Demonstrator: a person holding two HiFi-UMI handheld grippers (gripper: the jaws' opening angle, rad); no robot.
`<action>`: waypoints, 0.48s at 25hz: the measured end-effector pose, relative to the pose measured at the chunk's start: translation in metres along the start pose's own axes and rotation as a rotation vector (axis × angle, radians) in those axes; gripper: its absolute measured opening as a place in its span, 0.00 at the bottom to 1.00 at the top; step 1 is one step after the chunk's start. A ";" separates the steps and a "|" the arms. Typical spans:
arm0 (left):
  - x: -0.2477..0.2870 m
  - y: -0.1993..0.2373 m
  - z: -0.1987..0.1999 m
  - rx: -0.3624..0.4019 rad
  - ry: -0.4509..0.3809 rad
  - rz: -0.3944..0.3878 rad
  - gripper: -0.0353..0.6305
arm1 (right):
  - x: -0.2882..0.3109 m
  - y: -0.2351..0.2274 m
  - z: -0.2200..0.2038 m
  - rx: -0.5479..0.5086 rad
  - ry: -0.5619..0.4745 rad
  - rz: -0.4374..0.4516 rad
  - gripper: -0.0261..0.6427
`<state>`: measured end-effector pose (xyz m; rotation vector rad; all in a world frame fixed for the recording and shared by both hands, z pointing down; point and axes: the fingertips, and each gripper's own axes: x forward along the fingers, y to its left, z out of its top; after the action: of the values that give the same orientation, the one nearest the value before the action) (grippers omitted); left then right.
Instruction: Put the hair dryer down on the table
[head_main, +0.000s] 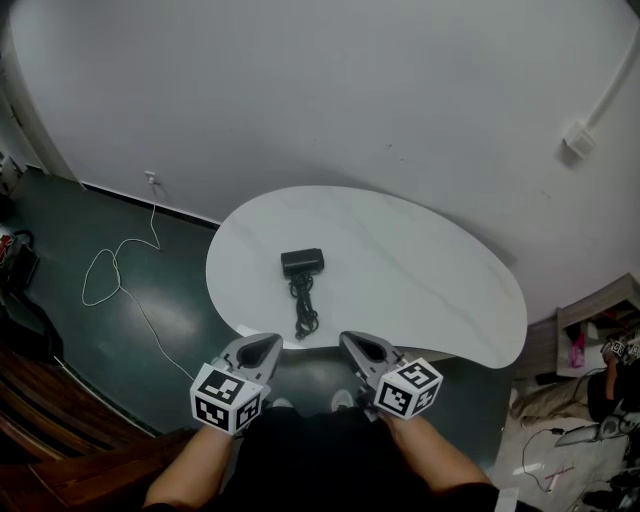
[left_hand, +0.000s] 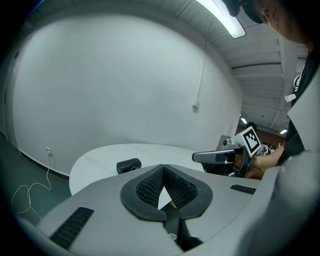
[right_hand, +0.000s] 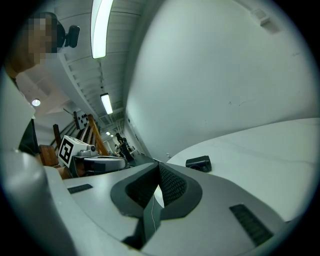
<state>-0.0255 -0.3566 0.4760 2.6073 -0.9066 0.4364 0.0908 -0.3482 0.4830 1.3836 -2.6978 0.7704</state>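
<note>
The black hair dryer (head_main: 302, 263) lies on the white rounded table (head_main: 420, 270), its bundled cord (head_main: 303, 308) stretched toward the near edge. My left gripper (head_main: 258, 352) and right gripper (head_main: 367, 352) hover side by side just off that near edge, both shut and empty, apart from the dryer. In the left gripper view, the hair dryer (left_hand: 129, 165) sits beyond the closed left gripper (left_hand: 163, 167), with the right gripper (left_hand: 220, 156) to the side. The right gripper view has the hair dryer (right_hand: 199, 162) past the closed right gripper (right_hand: 159, 164).
A white cable (head_main: 110, 270) loops over the dark green floor at the left, running from a wall socket (head_main: 150, 178). Dark wooden furniture (head_main: 60, 440) stands at the lower left. Cluttered shelves and wires (head_main: 600, 380) crowd the right side.
</note>
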 end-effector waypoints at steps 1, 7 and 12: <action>-0.001 0.000 0.000 0.001 0.000 0.000 0.07 | 0.000 0.000 0.000 -0.001 0.000 0.000 0.05; -0.003 0.000 -0.001 0.002 0.003 -0.001 0.07 | 0.000 0.002 0.000 0.000 -0.001 -0.004 0.05; -0.002 0.000 0.000 0.003 0.001 -0.001 0.07 | 0.000 0.000 0.000 -0.004 0.000 -0.006 0.05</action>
<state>-0.0271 -0.3558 0.4755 2.6096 -0.9053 0.4389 0.0909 -0.3476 0.4832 1.3906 -2.6920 0.7640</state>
